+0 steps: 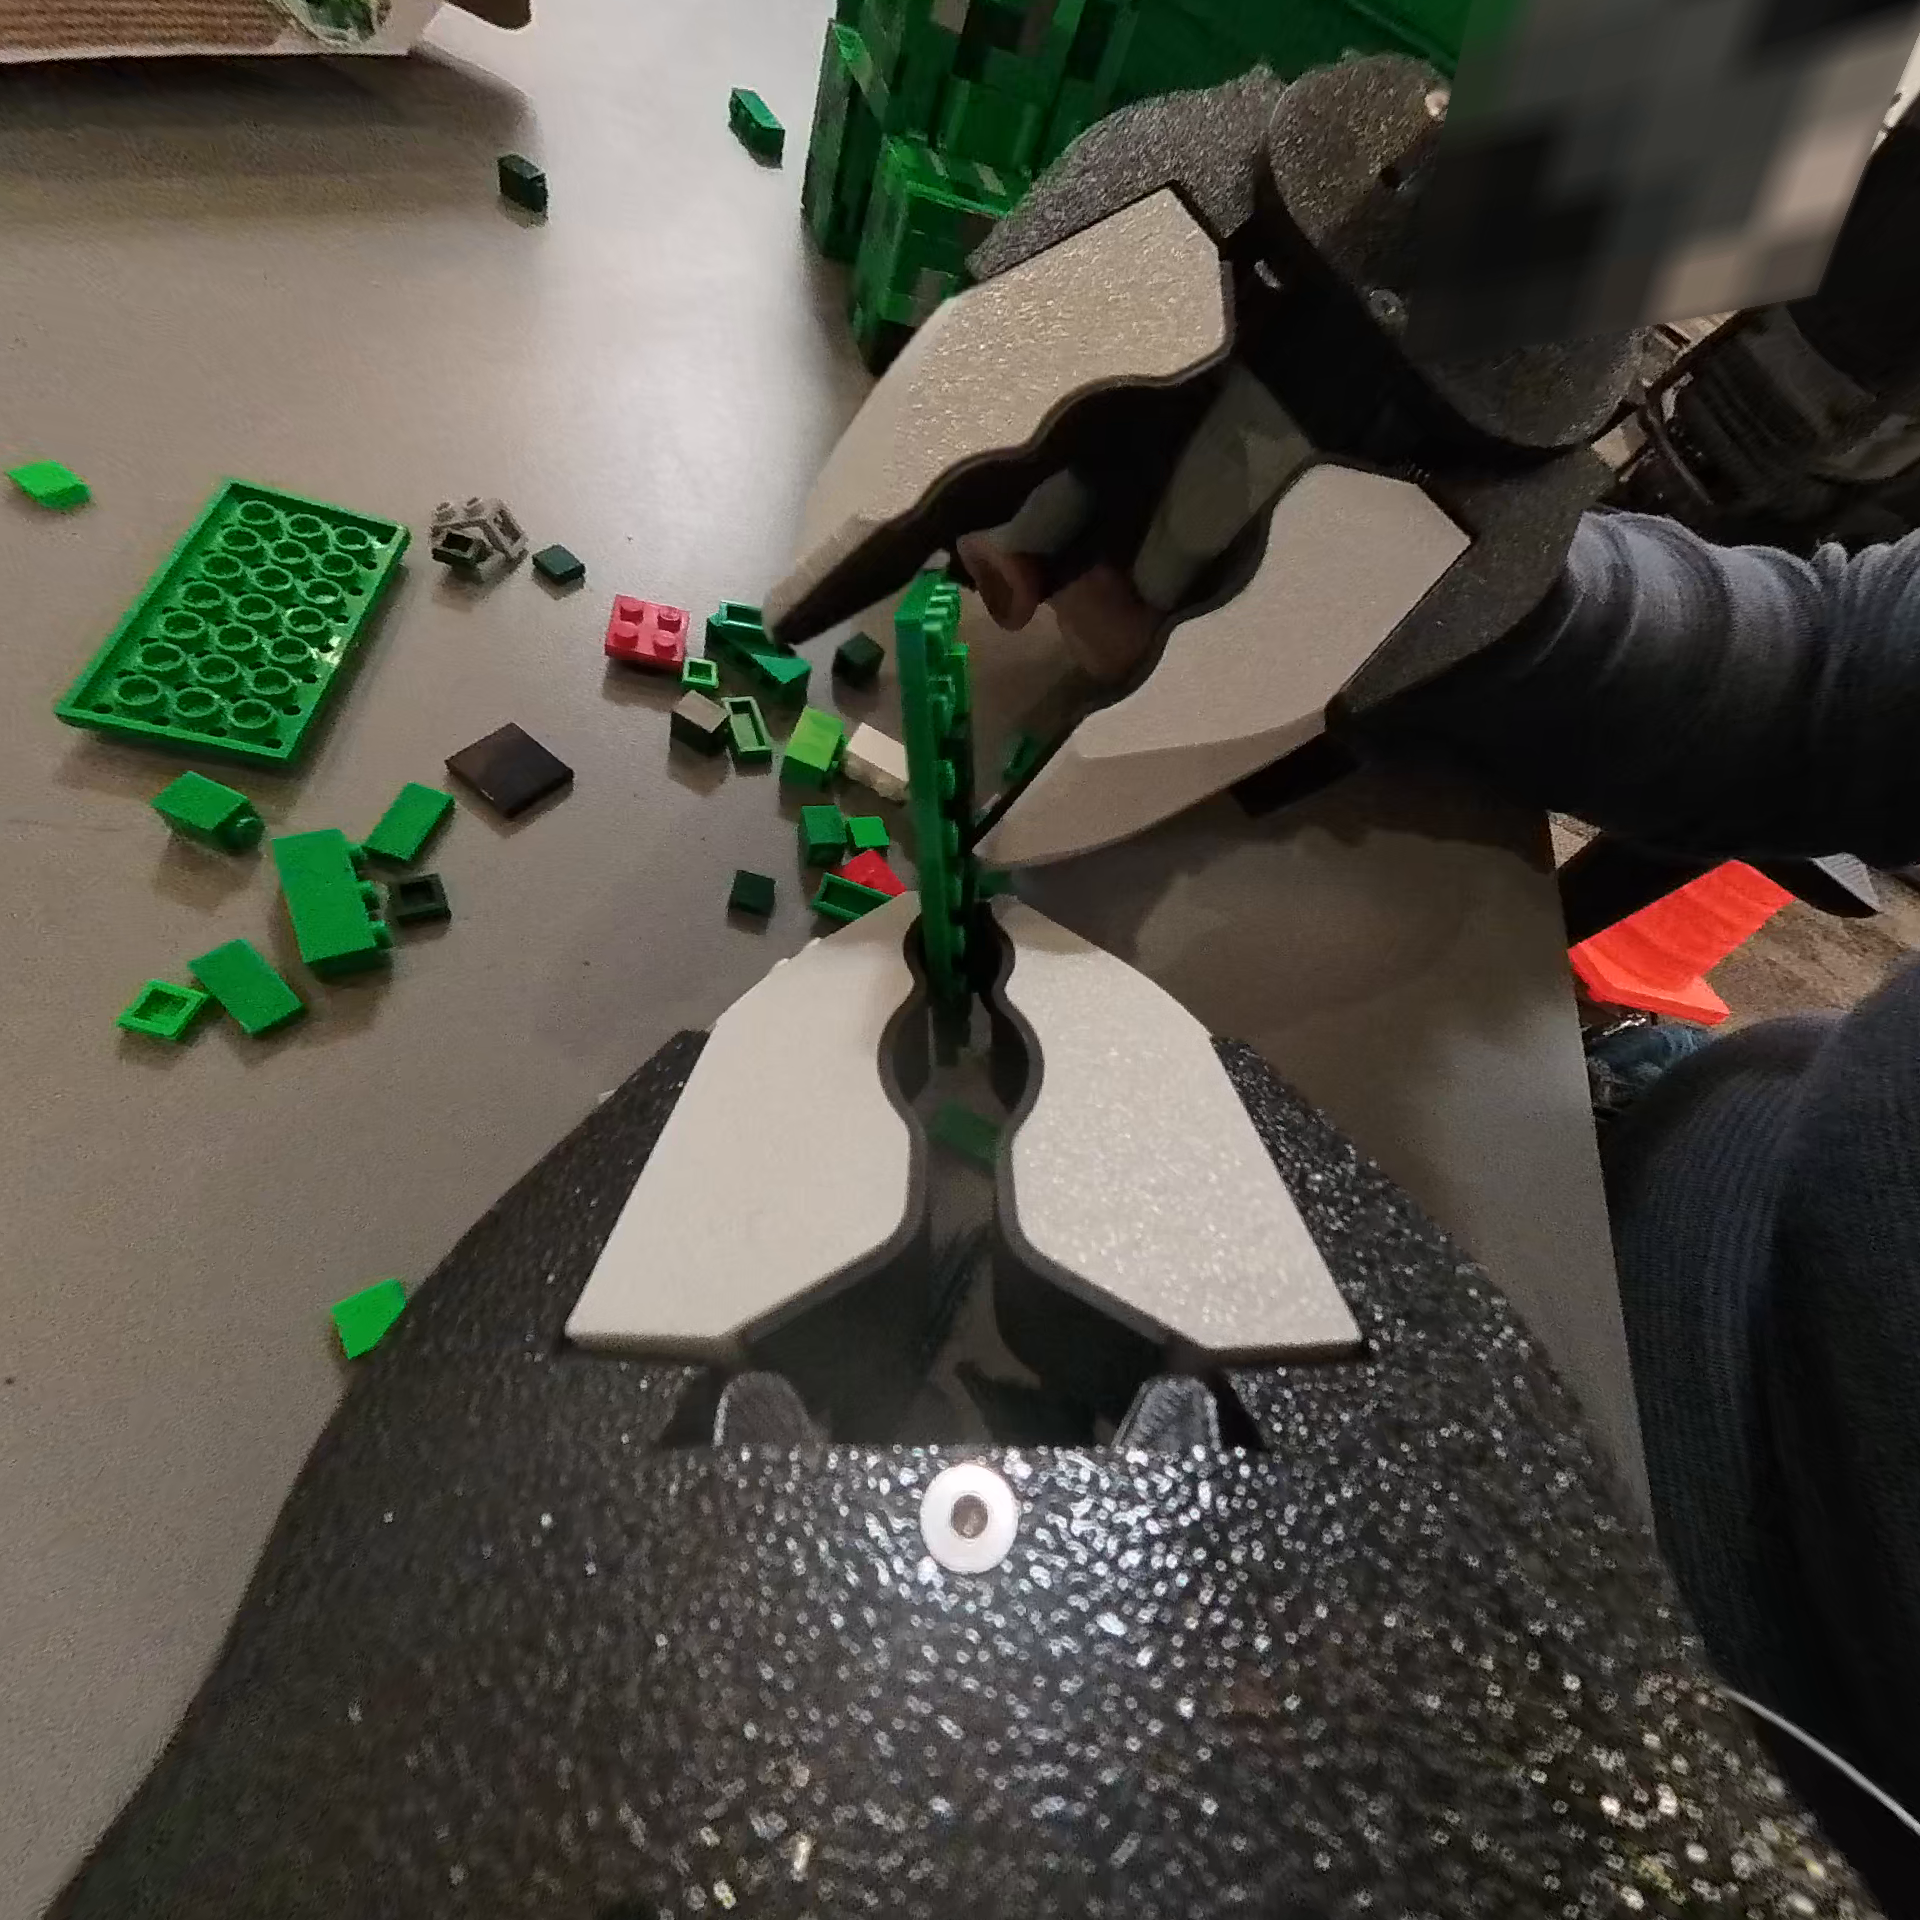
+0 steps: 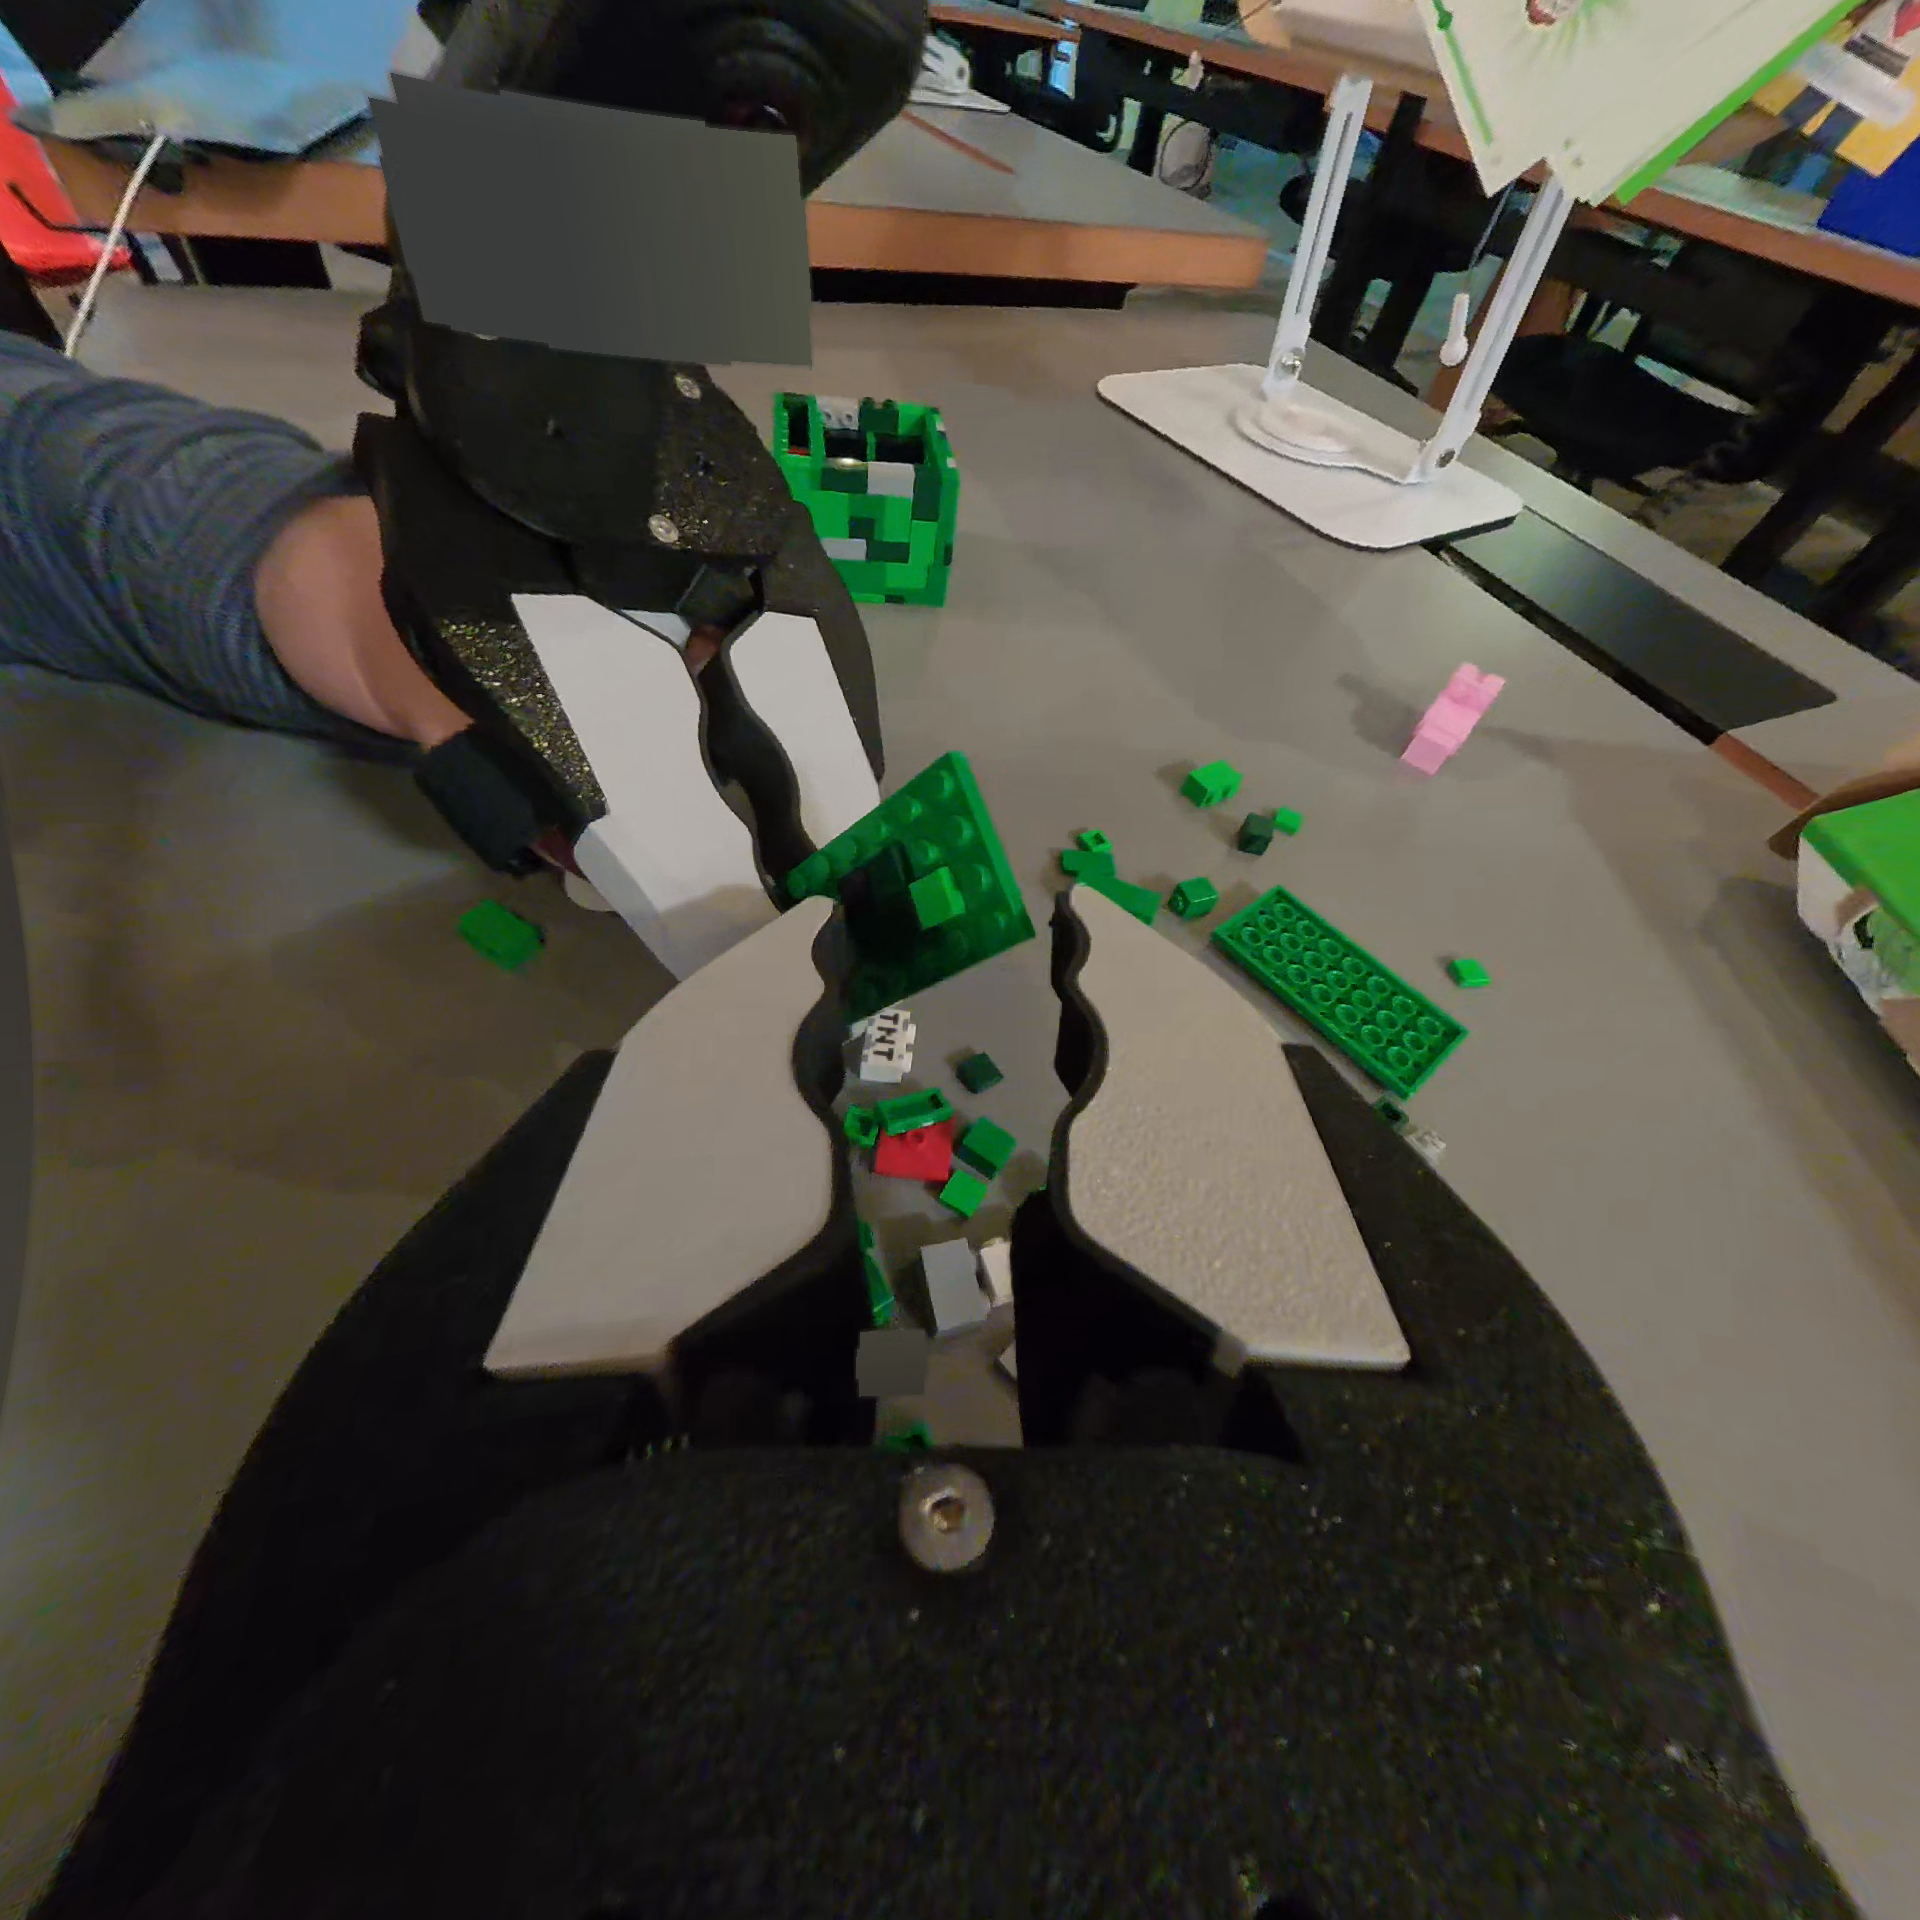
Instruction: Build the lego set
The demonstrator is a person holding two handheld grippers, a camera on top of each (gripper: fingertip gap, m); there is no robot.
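Note:
My left gripper [image 1: 956, 925] is shut on the edge of a green plate [image 1: 933, 769], which stands edge-on above the table. In the right wrist view the plate [image 2: 971, 831] is tilted and carries a small green brick [image 2: 935, 894] and dark green bricks. The left gripper [image 2: 774, 894] holds it by its lower left corner. My right gripper [image 2: 945, 909] is open and empty, its jaws on either side of the plate's lower part. In the left wrist view the right gripper [image 1: 878, 738] comes in from the upper right, with one fingertip [image 1: 987, 847] against the plate.
A green built cube [image 2: 883, 499] stands farther back. A large green plate [image 1: 234, 623] lies studs-down on the left, among loose green bricks and a red brick [image 1: 646, 629]. A pink figure [image 2: 1449, 717] and a white stand [image 2: 1320, 457] are at the right. Left and right tips are no more than a few centimetres apart. The green built cube [image 2: 883, 499] is about equally far from each gripper, around 20 cm.

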